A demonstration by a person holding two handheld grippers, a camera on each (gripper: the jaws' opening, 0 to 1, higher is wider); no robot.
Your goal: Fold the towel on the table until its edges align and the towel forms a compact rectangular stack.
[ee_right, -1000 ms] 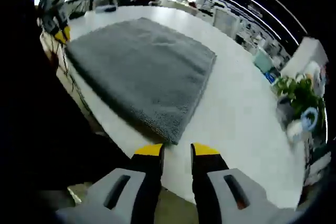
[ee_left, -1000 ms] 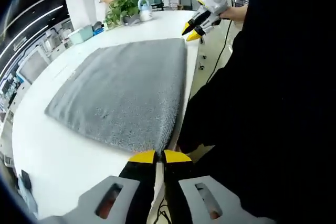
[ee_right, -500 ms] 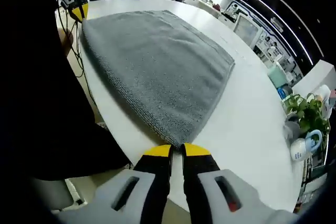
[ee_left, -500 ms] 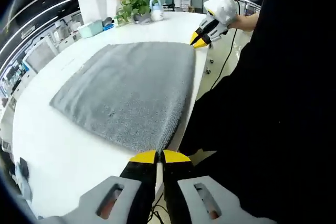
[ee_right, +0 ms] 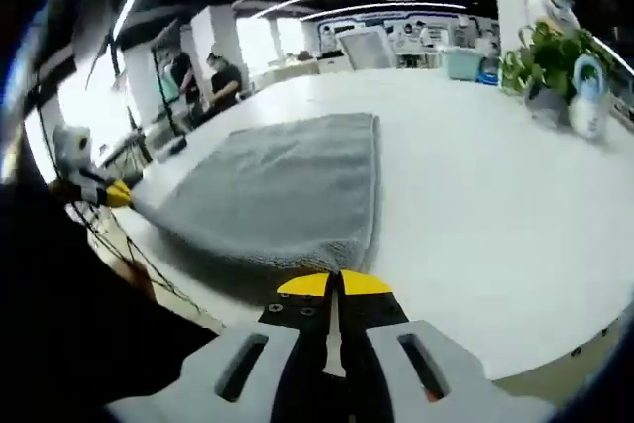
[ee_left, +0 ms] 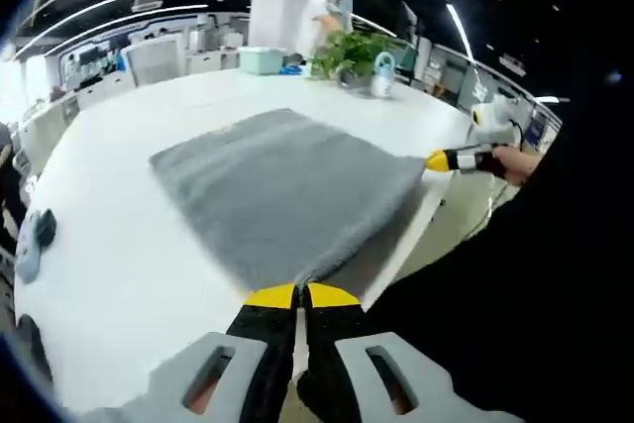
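The left gripper (ee_left: 299, 294) reaches in low from the table's (ee_left: 119, 245) near edge, jaws pinched together on a near corner of the grey towel (ee_left: 282, 195), which lies spread along that edge. The right gripper (ee_right: 335, 284) is closed the same way on the other near corner, lifting it slightly. The left gripper view takes in a potted plant (ee_left: 347, 50) and a kettle (ee_left: 382, 74) at the far edge; the right gripper view adds people (ee_right: 216, 74) standing beyond the table.
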